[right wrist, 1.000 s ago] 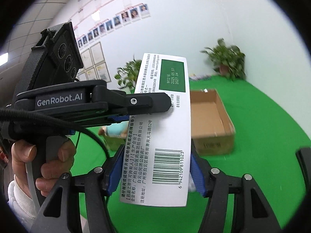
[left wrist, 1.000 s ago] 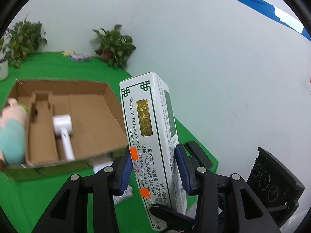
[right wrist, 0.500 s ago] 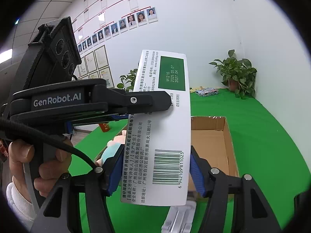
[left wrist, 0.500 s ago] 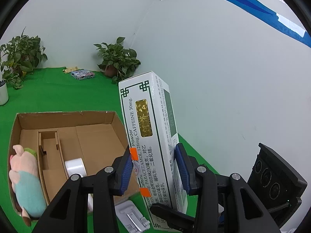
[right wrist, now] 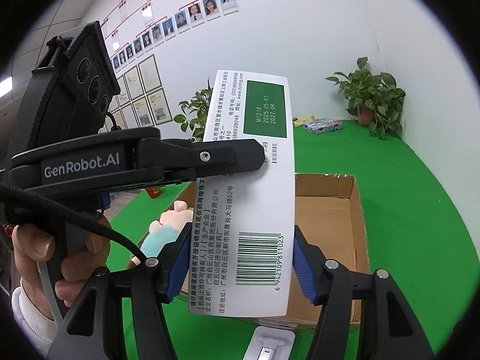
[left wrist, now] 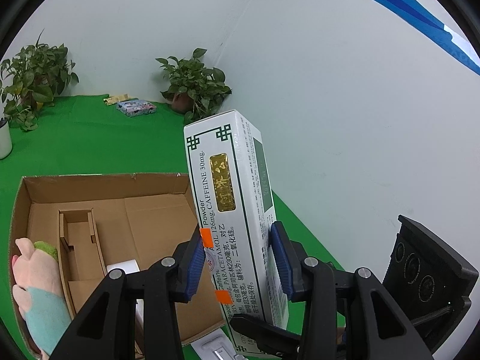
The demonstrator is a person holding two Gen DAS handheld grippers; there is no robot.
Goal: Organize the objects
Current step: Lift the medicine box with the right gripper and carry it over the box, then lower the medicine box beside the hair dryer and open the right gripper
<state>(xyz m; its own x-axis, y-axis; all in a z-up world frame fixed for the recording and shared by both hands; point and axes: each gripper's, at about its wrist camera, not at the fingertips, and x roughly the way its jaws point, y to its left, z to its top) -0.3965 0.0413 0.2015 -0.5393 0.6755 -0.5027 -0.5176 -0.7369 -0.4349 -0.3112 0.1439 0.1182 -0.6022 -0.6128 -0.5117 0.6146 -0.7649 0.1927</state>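
In the left wrist view, the white medicine box [left wrist: 231,210] stands almost upright between the two blue pads [left wrist: 195,265] of the left gripper [left wrist: 238,262], and the jaws are clenched on its lower part. A black finger of the right gripper [left wrist: 264,334] crosses the bottom of the box, and its dark camera housing is at the right edge. Behind and to the left lies the open cardboard box [left wrist: 99,186] on the green cloth [left wrist: 90,138]. A pink and teal plush toy [left wrist: 36,279] lies in the left compartment of the carton, and a white object [left wrist: 124,268] shows in the wider compartment beside the inner divider. Two potted plants [left wrist: 195,85] stand at the white wall, with a small colourful packet [left wrist: 136,108] between them.

In the right wrist view, the same medicine box [right wrist: 255,192] shows its barcode side and rises between the blue pads [right wrist: 303,270] of the right gripper [right wrist: 240,265], which grasps it by the lower end. The left gripper [right wrist: 261,157] comes from the left and one finger presses on the box at mid height; a hand [right wrist: 45,255] holds its handle. The cardboard box [right wrist: 330,219] is behind, the plush toy [right wrist: 168,225] partly hidden. A white flat object [right wrist: 270,345] lies on the cloth in front of the carton.
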